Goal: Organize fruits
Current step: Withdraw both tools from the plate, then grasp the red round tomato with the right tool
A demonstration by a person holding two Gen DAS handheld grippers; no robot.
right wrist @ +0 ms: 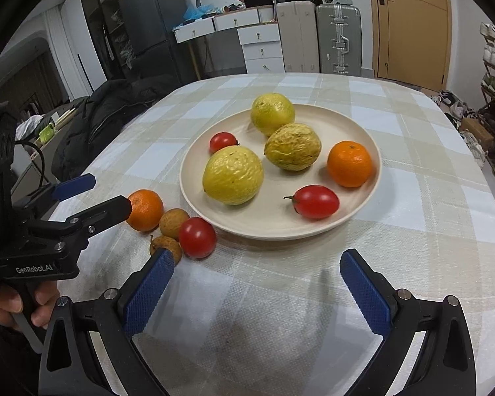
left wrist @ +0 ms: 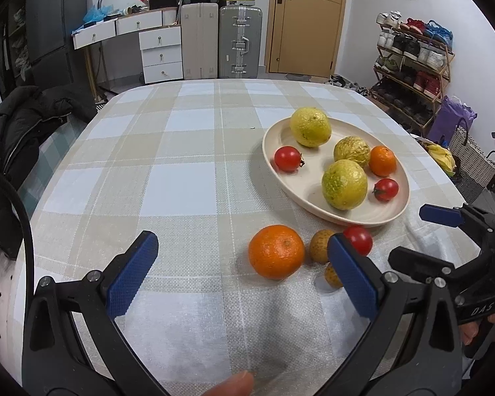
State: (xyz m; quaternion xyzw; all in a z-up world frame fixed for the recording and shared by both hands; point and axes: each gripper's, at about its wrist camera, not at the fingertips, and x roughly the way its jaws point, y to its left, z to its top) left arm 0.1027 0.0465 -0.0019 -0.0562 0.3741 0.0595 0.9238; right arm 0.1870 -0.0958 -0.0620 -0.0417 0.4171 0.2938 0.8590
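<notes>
Fruits [right wrist: 232, 175] fill plate [right wrist: 363, 217]; 4 beside.

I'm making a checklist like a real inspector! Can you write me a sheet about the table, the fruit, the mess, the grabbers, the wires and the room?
Surface: table under a checked cloth.
Job's things: plate holds three yellow fruits, two tomatoes and an orange. Still on the cloth beside it: loose orange, loose tomato, two small brown fruits.
Clutter: nothing seen on the table besides the fruit.
Grippers: left gripper open, empty; right gripper open, empty.
Cables: black cable at the left edge.
Surroundings: black jacket, suitcases, drawers, shoe rack, door.
</notes>
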